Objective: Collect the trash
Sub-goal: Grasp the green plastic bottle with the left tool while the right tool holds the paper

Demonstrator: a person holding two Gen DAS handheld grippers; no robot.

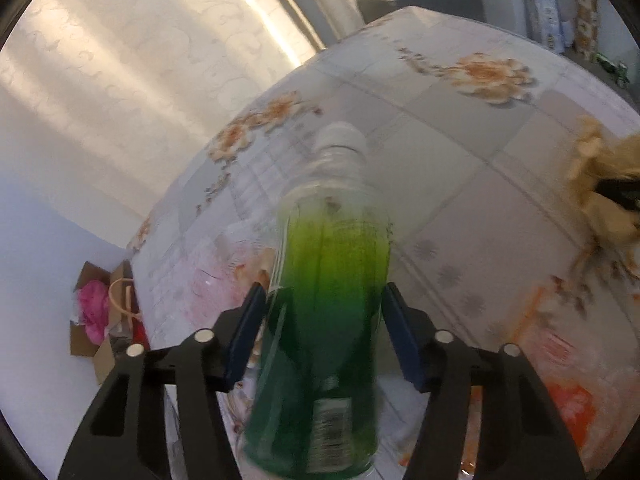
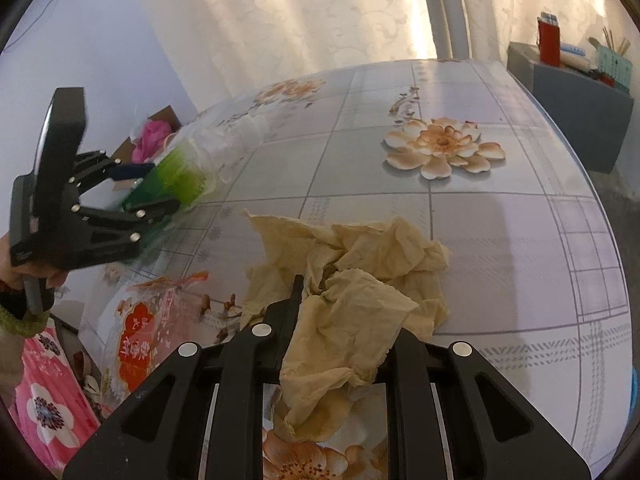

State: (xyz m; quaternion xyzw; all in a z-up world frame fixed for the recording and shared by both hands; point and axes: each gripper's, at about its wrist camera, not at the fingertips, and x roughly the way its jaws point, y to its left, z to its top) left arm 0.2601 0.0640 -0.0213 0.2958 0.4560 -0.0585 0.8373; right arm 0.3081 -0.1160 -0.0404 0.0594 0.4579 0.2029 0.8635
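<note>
We noted the left gripper [image 1: 324, 304] clenched around the mid-body of a light, slippery, green-labelled clear plastic bottle [image 1: 326, 300] above the floral oilcloth table [image 2: 500, 240], while the right gripper [image 2: 340, 320] pinched soft, crumpled tan paper [image 2: 352, 280] there.

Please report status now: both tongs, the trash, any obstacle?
Left tongs around green bottle, grip unclear. Right tongs shut on crumpled paper. Nothing blocking.
</note>
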